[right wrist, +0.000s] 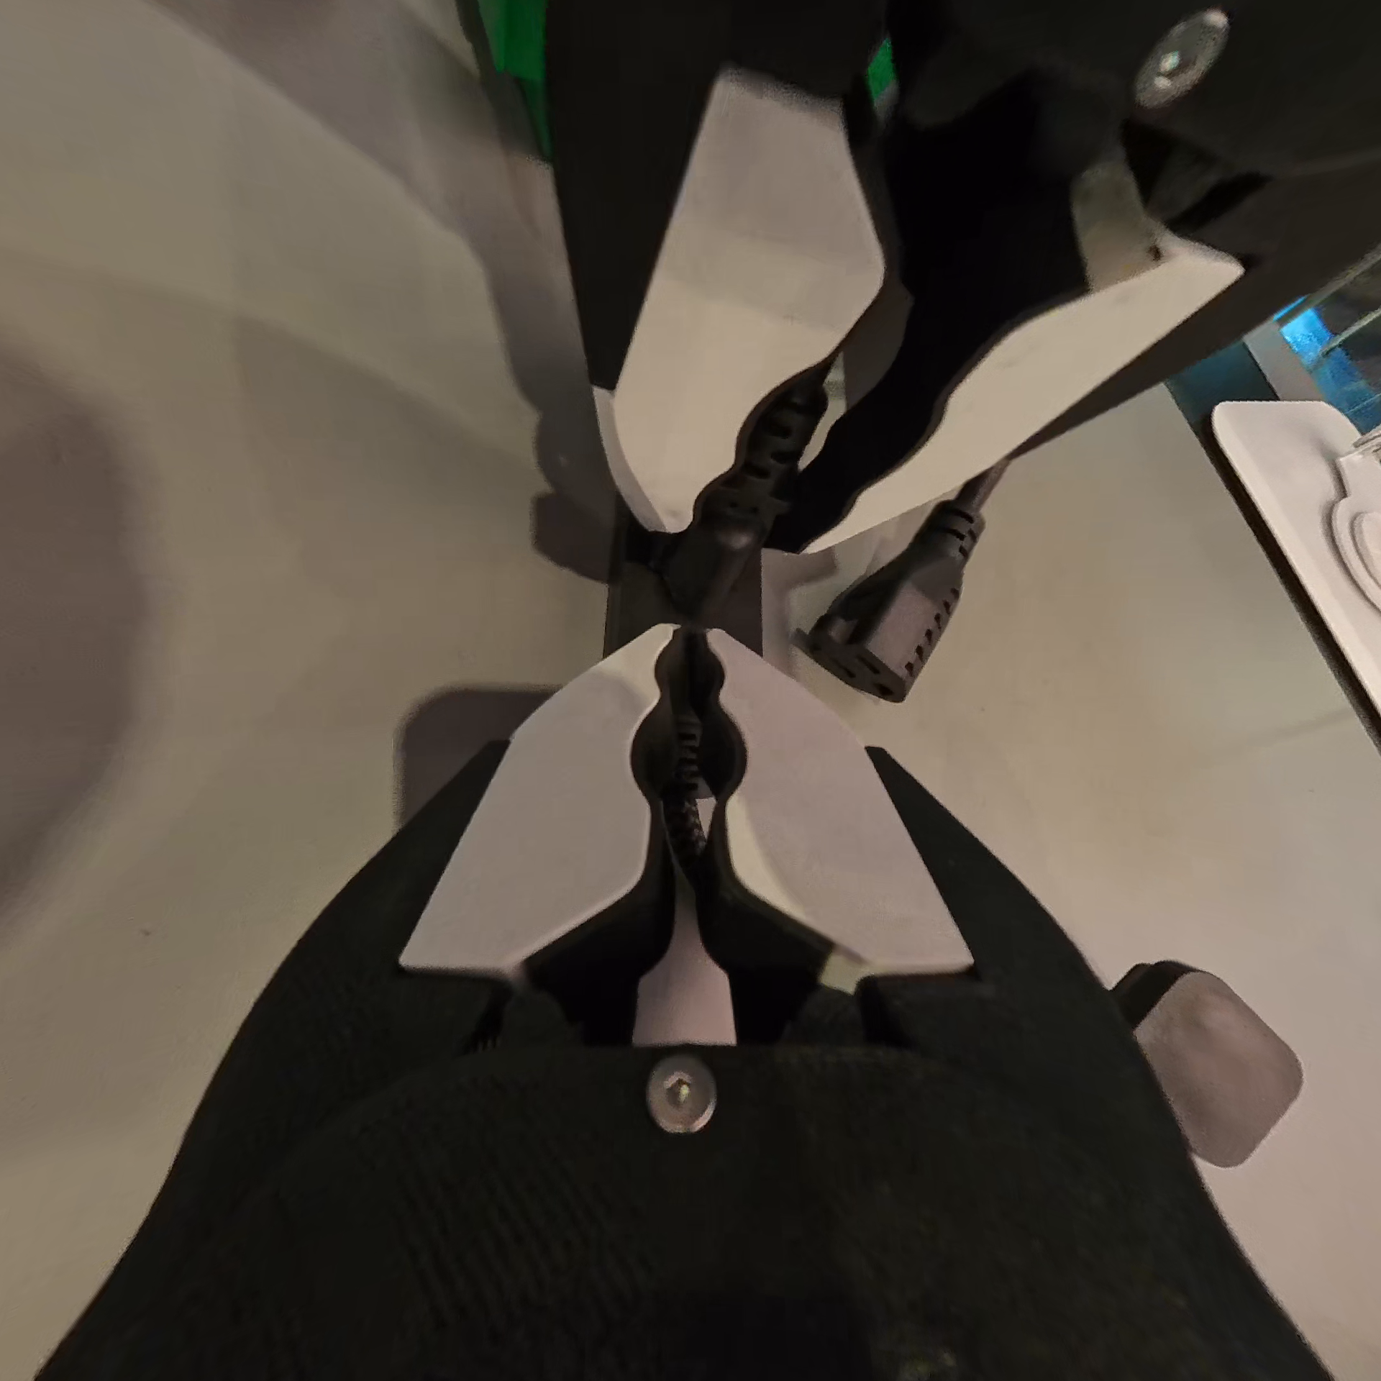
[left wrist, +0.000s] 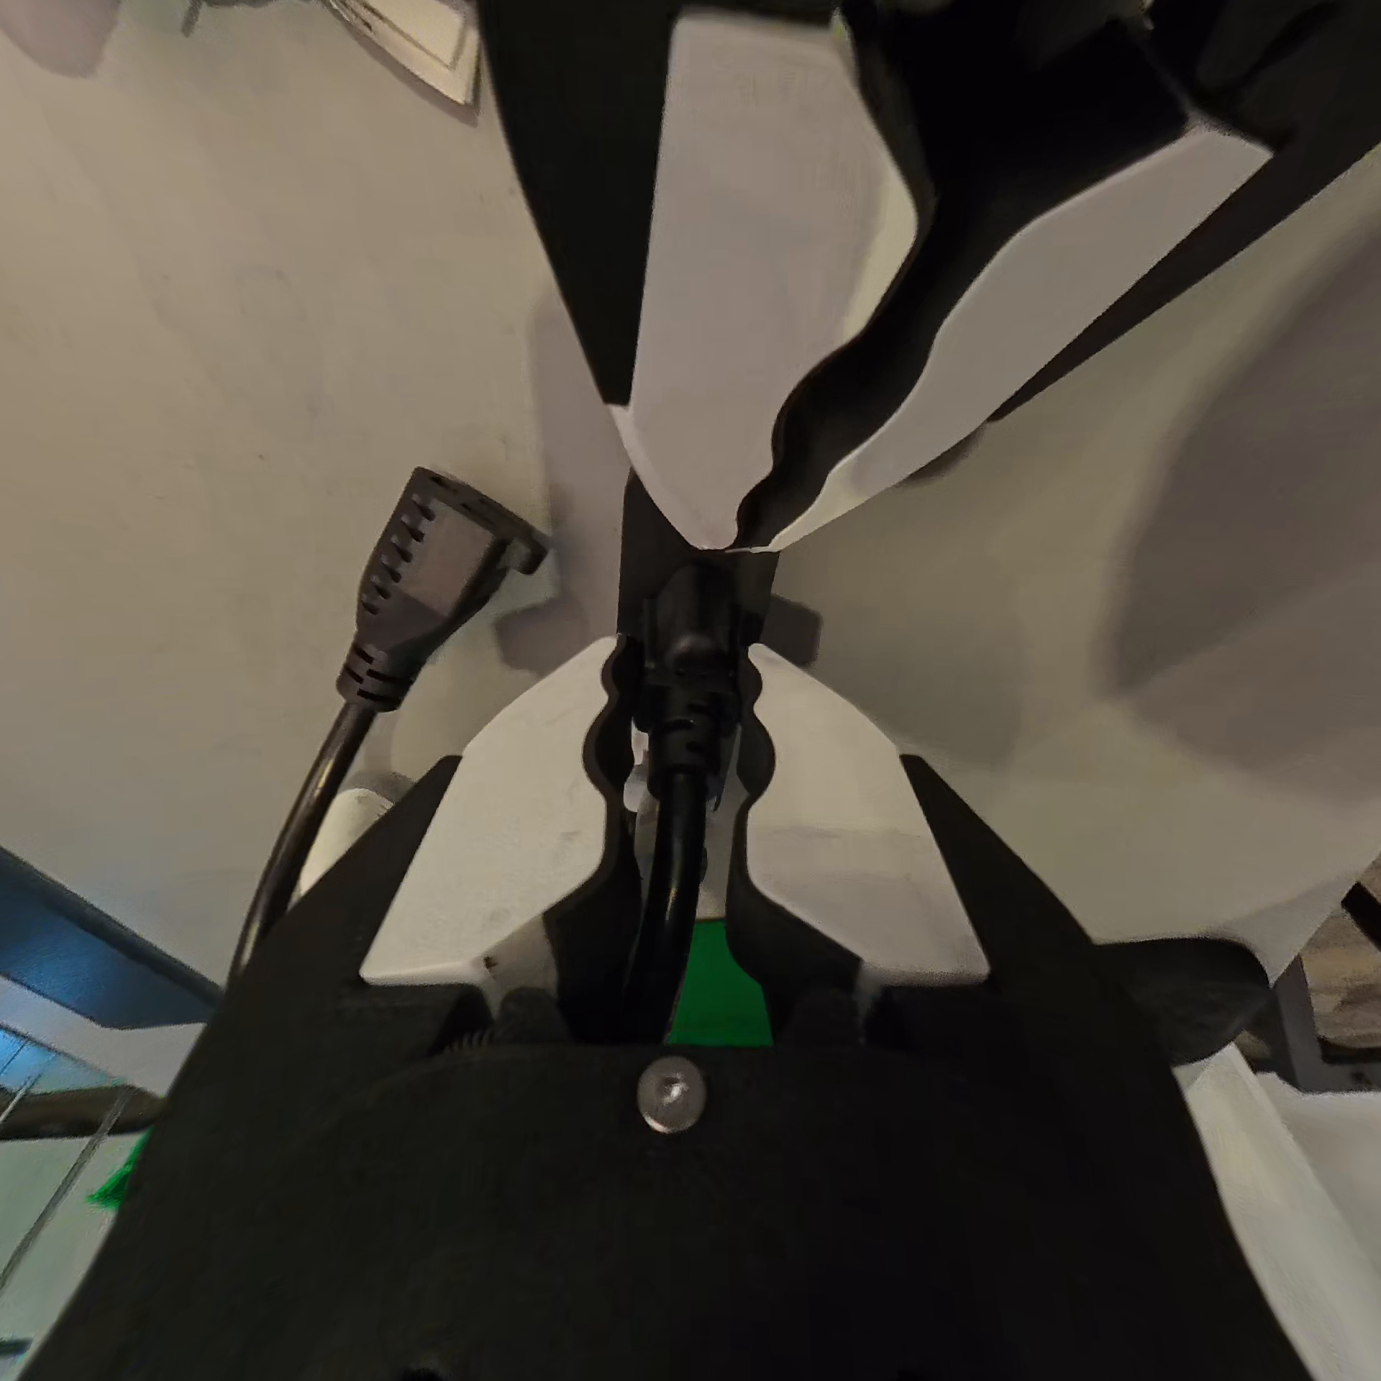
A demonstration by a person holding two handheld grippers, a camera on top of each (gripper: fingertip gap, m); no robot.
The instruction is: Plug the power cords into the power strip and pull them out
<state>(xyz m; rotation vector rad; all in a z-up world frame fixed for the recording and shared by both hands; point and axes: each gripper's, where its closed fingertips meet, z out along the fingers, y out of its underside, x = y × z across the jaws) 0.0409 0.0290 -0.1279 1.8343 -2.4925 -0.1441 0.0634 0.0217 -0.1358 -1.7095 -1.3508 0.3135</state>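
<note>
Nearest my left lens, the left claw (left wrist: 684, 672), white-fingered on a black body, is clenched on a black moulded plug with its black round cord (left wrist: 676, 859) trailing back toward the camera, dead centre of frame. The right claw (right wrist: 691, 643) meets it tip to tip, clamped on a black ribbed cord end (right wrist: 684, 747). Two claws. A second, loose black plug (left wrist: 426, 575) lies left of centre on the pale tabletop (left wrist: 224, 374), untouched.

Left tool (left wrist: 684, 699), right tool (right wrist: 691, 717): black ribbed bodies, white wavy-edged fingers (left wrist: 538, 814), silver hex screw, green patches
</note>
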